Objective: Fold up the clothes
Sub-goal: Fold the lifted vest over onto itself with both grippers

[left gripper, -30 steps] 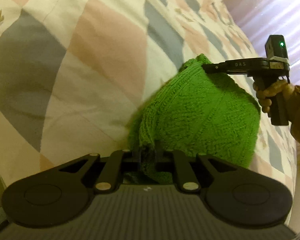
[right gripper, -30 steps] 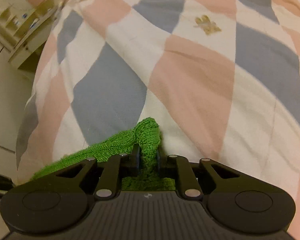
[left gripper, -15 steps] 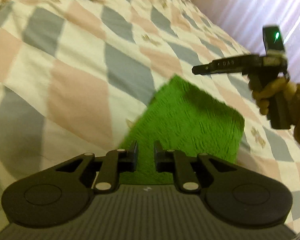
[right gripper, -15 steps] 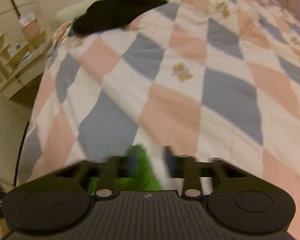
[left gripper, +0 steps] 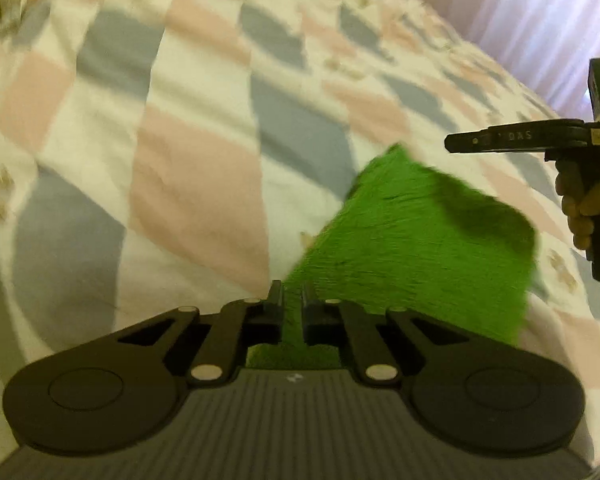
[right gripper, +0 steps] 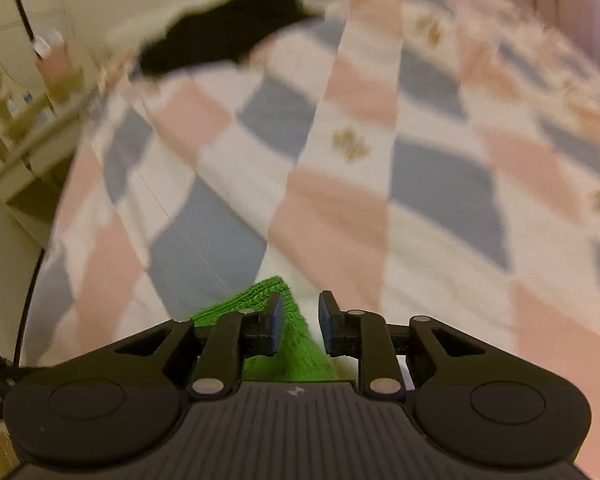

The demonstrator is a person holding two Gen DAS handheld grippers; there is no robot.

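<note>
Both grippers have just let go: the left gripper [left gripper: 291, 304] now stands slightly parted above the near edge of the green knit garment [left gripper: 428, 240], and the right gripper [right gripper: 299, 322] is spread over its far corner. A second ago each pinched bunched cloth. Now it lies flat and squared on the checked bedspread [left gripper: 180, 168], so this fold looks finished. A black garment [right gripper: 228, 44] waits far off.

I see the green knit cloth [left gripper: 428, 240] lying flat, folded into a rough rectangle on the quilt [left gripper: 196, 184], stretching toward two o'clock.
</note>
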